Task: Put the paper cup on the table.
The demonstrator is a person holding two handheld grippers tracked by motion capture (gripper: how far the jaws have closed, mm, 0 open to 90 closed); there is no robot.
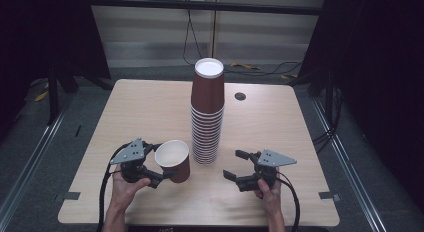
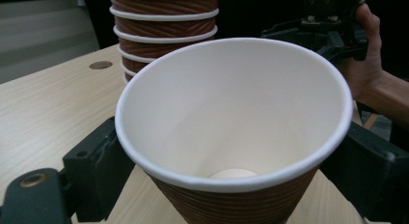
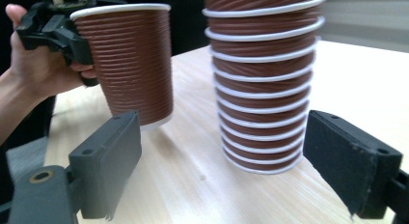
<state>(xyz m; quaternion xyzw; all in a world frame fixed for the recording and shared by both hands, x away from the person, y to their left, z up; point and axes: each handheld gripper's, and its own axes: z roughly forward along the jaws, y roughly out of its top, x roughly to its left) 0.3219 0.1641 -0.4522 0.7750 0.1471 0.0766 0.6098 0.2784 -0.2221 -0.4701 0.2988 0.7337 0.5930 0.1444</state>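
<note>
My left gripper [image 1: 156, 164] is shut on a single brown ribbed paper cup [image 1: 173, 159], one jaw on each side of its wall. The cup [image 2: 231, 113] tilts with its white, empty inside toward the left gripper view's camera. Its base hangs close to the table; I cannot tell if it touches. A tall stack of the same cups [image 1: 207, 117], topped by an upside-down one, stands mid-table just right of the held cup. My right gripper [image 1: 233, 163] is open with nothing between its jaws, a little right of the stack's base. In the right gripper view, the stack [image 3: 263, 84] and held cup [image 3: 128, 64] stand ahead.
The light wooden table [image 1: 150, 107] has a round cable hole [image 1: 240, 96] behind the stack. Dark curtains flank both sides. Cables lie on the floor beyond the far edge. Bare wood stretches left and right of the stack.
</note>
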